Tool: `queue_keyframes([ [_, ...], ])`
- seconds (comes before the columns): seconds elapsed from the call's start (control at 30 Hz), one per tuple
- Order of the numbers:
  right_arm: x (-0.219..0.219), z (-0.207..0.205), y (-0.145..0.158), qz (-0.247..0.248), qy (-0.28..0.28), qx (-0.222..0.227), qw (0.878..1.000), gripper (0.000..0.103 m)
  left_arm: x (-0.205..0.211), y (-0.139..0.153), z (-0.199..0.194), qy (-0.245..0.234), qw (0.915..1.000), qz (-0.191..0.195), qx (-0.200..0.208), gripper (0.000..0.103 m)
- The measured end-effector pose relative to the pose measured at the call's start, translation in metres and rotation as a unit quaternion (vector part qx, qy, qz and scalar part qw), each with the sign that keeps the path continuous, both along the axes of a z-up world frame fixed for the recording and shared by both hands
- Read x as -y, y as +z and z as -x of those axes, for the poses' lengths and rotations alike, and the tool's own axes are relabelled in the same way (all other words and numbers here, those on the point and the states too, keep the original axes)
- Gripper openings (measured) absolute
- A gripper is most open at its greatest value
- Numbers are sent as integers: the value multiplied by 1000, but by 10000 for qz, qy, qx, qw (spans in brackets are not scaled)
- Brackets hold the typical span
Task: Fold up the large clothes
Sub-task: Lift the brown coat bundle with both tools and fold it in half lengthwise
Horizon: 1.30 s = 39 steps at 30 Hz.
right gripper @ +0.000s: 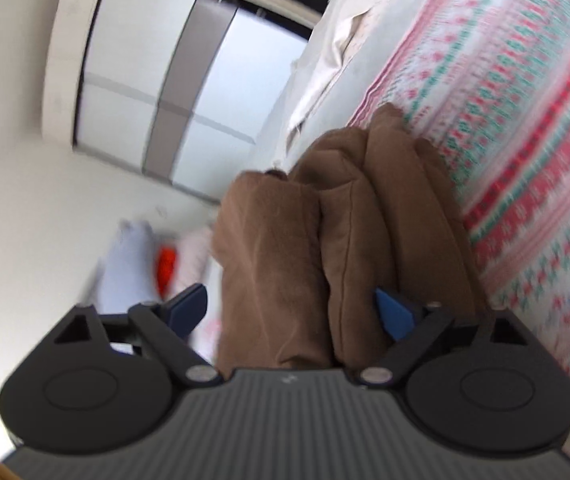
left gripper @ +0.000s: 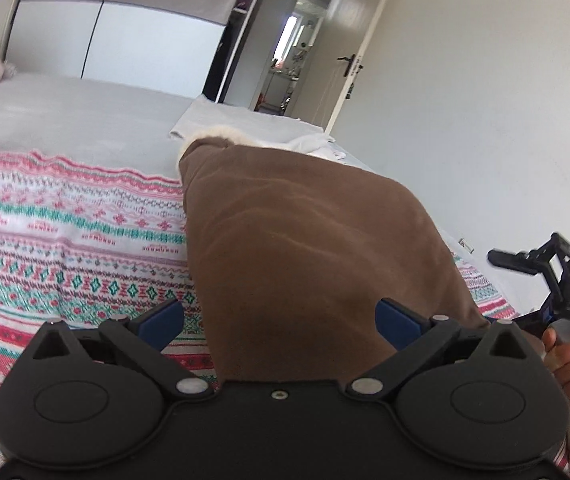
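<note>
The left gripper (left gripper: 279,320) is seen with its blue fingers (left gripper: 165,318) spread wide apart, and nothing is pinched; the brown garment (left gripper: 309,248) lies in the gap between them, running forward from the gripper body, though no pad is pressed on it. The right gripper (right gripper: 291,312) is likewise spread: its left pad stands clear of the cloth, while the right pad (right gripper: 395,316) is seen just against the folded edge of the brown garment (right gripper: 337,248), with no squeeze from both sides. In that blurred view the garment is bunched in thick folds between the open fingers.

Outward from the jaws, the garment is laid across a patterned blanket (left gripper: 73,232) of pink, green and white bands, and a pale fleecy lining (left gripper: 213,136) shows at its far end. The blanket is spread over a grey bed cover (left gripper: 65,116). A white folded cloth (left gripper: 245,120) rests on the bed beyond the garment. At the right edge of the left view, the other handheld gripper is gripped by a hand (left gripper: 569,356). Behind the bed a wardrobe (left gripper: 125,32) and an open door (left gripper: 349,60) are seen.
</note>
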State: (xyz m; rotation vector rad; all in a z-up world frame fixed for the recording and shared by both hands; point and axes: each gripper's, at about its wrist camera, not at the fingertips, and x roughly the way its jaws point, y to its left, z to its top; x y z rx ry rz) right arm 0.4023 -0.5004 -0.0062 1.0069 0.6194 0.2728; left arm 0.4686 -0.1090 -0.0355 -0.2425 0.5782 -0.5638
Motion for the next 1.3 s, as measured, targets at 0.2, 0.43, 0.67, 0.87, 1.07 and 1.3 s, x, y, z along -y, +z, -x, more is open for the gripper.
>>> queue_keyframes([
  [0.2, -16, -41, 5, 1088, 217, -466, 9927, 87, 0, -12, -20, 192, 9983, 314, -457, 103],
  [0.43, -68, -50, 47, 2488, 461, -67, 9674, 20, -7, -9, -38, 589, 9949, 589, -567, 103],
  [0.67, -23, -2, 94, 1612, -103, 952, 9823, 15, -4, 6, -40, 446, 9955, 744, -375, 103],
  [0.87, 45, 12, -3, 1156, -654, -281, 9907, 40, 21, -17, -48, 94, 9931, 798, -857, 103],
  [1.07, 58, 25, -19, 375, -721, -282, 9963, 88, 21, -37, -56, 19, 9704, 1737, -1679, 103],
  [1.3, 40, -1, -46, 164, 92, -979, 9950, 95, 22, -68, -77, -357, 9282, 2532, -2703, 103],
])
